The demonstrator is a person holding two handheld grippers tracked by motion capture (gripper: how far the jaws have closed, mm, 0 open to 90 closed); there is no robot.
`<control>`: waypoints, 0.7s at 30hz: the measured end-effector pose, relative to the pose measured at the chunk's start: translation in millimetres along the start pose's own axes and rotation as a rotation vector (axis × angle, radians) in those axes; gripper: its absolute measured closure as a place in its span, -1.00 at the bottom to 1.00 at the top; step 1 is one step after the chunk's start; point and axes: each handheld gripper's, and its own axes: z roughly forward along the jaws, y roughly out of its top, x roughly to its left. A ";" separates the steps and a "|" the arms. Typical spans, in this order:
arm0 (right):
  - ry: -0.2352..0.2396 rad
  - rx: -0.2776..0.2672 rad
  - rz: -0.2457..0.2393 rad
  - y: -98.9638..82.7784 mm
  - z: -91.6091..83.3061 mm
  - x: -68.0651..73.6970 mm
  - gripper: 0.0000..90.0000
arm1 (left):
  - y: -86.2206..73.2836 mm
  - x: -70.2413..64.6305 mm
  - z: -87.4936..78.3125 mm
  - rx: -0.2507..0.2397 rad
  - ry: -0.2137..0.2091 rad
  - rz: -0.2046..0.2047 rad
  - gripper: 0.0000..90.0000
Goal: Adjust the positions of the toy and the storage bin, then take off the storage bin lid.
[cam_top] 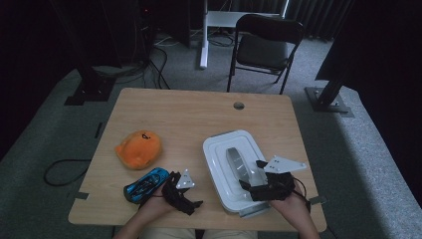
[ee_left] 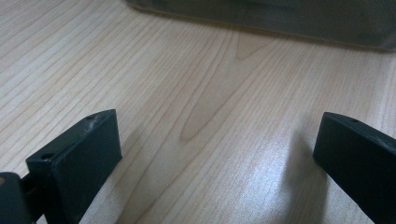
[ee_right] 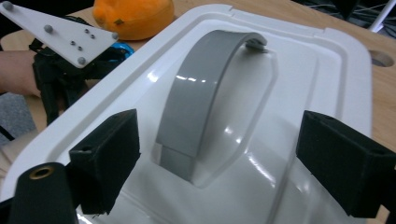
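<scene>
**Right gripper spread over the lid handle**

We take the white lid point(cam_top: 225, 164) as our landmark. It lies flat on the wooden table point(cam_top: 189, 114), towards the near right of the tabletop, and a grey arched handle point(ee_right: 205, 93) runs along its sunken middle.

Our right gripper point(ee_right: 224, 154) hovers over the near end of that lid. In the right gripper view its two black jaws stand wide apart, one on each side of the near foot of the handle, and nothing is caught between them. We cannot tell whether the jaws touch the lid's surface. In the high view the same gripper point(cam_top: 266, 186) sits over the lid's near right corner, with its grey three-cornered plate above it.

Our left gripper point(cam_top: 181, 191) rests to the left of the lid, just beside its near edge. In the left gripper view its jaws point(ee_left: 215, 154) are spread wide over bare wood and hold nothing; a pale edge, blurred, crosses the top of that view.

Left of the lid, past the left gripper, a blue toy car point(cam_top: 145, 184) lies on the table, close against that gripper. Farther left and a little farther back sits an orange plush toy point(cam_top: 138, 148), apart from the lid. Beyond the lid's far edge there is a round hole point(cam_top: 239, 105) in the tabletop.
</scene>
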 end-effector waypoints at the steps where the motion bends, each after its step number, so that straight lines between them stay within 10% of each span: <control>1: -0.013 0.003 0.002 -0.3 0.5 1.4 -0.68 | 0.0 0.0 0.0 0.000 0.000 0.000 -0.97; 21: -0.015 0.010 0.039 0.5 -0.8 25.3 -0.25 | -0.1 -0.1 -0.1 0.000 0.001 -0.001 -0.97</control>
